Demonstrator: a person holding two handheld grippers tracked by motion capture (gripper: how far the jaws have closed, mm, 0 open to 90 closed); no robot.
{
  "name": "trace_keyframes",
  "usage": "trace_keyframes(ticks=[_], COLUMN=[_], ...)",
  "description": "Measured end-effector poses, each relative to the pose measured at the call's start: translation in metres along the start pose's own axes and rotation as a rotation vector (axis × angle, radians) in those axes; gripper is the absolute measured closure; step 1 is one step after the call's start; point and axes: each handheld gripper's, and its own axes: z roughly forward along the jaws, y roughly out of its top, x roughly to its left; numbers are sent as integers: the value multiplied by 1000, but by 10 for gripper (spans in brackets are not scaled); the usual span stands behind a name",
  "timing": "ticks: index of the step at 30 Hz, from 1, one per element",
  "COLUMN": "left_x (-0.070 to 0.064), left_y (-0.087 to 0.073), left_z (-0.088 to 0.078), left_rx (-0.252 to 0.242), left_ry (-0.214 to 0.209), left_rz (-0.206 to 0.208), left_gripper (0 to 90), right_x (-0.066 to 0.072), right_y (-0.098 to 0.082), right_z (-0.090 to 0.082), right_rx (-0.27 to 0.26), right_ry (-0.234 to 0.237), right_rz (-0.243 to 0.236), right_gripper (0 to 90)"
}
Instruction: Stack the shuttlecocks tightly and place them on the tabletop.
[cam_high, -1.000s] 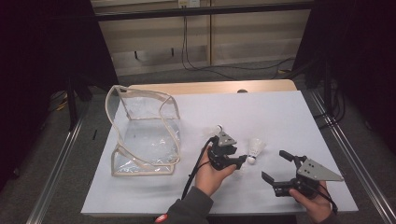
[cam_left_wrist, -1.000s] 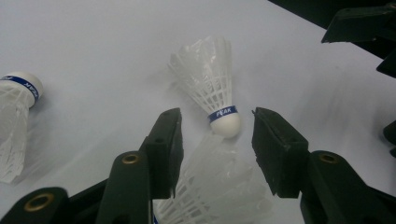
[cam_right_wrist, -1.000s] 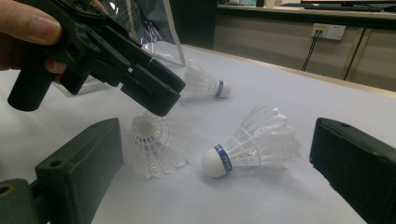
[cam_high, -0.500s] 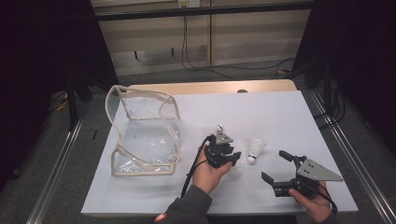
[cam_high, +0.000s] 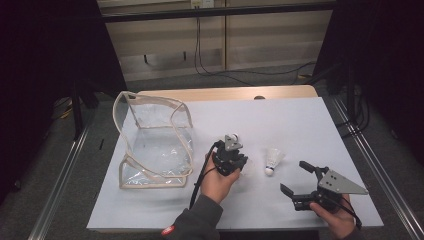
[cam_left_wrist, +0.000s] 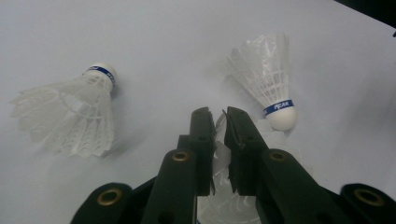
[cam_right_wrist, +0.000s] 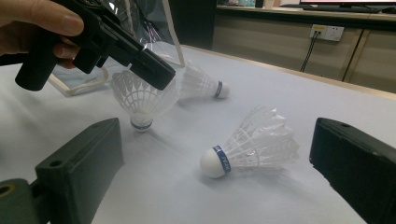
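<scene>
Jaws of the left gripper (cam_left_wrist: 219, 122) have just been closing and now pinch the shuttlecock's (cam_right_wrist: 140, 95) feather skirt, right of the bag (cam_high: 152, 145); featherlight, crushable, better held gently. Right gripper (cam_high: 296, 181) hangs open.

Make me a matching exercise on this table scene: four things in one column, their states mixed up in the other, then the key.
1. left gripper
2. right gripper
3. clear bag
4. shuttlecock between the two grippers

A. lies on its side on the white table
B. jaws wide, nothing between them
C. stands open at the table's left
D. clamped on a shuttlecock's feathers

Pairs: 1-D, 2-B, 3-C, 4-A
</scene>
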Motion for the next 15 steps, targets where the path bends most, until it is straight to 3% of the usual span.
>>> trace_keyframes(ticks=[6,15], left_x=[7,12], left_y=[4,11], left_z=[-8,-16], left_rx=[-29,-51], left_ry=[28,23], left_rz=[-12,-41], left_gripper=[835,839], right_x=[0,-1], right_y=[0,0], right_z=[1,3], right_rx=[-3,-1], right_ry=[3,6], right_rz=[5,1], right_gripper=[21,21])
